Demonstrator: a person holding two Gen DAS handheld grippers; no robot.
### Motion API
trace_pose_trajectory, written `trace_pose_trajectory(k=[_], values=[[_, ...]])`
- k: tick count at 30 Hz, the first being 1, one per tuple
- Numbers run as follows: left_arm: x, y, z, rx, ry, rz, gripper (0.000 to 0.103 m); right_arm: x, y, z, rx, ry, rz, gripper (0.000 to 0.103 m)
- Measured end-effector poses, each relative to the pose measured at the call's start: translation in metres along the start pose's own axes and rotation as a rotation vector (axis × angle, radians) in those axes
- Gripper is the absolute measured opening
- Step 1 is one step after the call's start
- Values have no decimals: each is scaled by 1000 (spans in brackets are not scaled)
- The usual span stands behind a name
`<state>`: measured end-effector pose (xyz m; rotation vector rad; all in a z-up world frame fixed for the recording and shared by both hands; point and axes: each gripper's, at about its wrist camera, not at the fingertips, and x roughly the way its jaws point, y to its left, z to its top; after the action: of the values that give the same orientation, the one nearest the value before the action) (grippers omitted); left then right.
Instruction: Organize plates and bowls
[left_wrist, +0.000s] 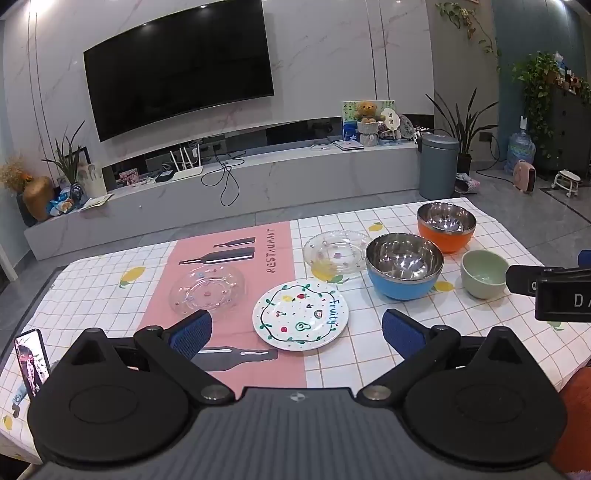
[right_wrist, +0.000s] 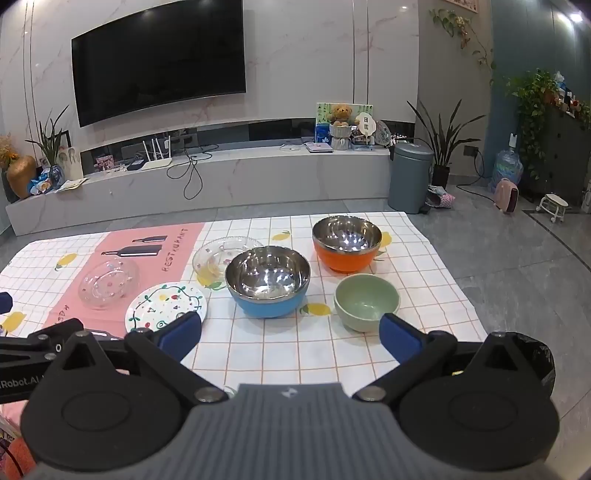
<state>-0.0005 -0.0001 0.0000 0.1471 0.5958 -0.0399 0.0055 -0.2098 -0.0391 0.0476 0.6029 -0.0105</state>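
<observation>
Both hand-held grippers hover above the near edge of the surface (right_wrist: 280, 354), which is covered by a white checked cloth with lemon prints and a pink mat; neither touches anything. The left hand-held gripper (left_wrist: 297, 334) is released, its blue-padded fingers spread wide with the white round ceramic plate painted with fruits and the word "Fruity" (left_wrist: 300, 314) lying flat between and just beyond them. The right hand-held gripper (right_wrist: 290, 334) is likewise released and empty-handed, its right finger just in front of the small pale green ceramic bowl (right_wrist: 366, 301). A clear glass plate with small coloured dots (left_wrist: 207, 290) sits on the pink mat to the left of the painted plate, and a second clear glass plate with a scalloped rim (left_wrist: 335, 252) lies further back, just beside the blue bowl with a shiny steel interior (left_wrist: 404, 265). The orange bowl with a steel interior (left_wrist: 446, 226) stands upright behind and to the right, near the far edge.
</observation>
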Motion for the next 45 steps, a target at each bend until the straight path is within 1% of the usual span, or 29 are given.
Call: trace_pose_trajectory(k=[8, 10, 13, 15, 37, 45], values=[[-1, -2, 1, 4, 9, -13, 103, 1, -1, -2, 3, 4, 6, 100], [1, -3, 0, 4, 10, -1, 103, -1, -2, -3, 7, 4, 5, 100], [0, -3, 1, 1, 12, -2, 103, -5, -2, -4, 8, 2, 5, 100], [0, -3, 0, 0, 11, -4, 103, 2, -1, -2, 7, 8, 3, 100], [-3, 1, -2, -12, 9, -11, 103, 5, 1, -5, 17, 27, 0, 100], [-5, 1, -2, -12, 7, -11, 103, 0, 0, -8, 25, 27, -5, 100]])
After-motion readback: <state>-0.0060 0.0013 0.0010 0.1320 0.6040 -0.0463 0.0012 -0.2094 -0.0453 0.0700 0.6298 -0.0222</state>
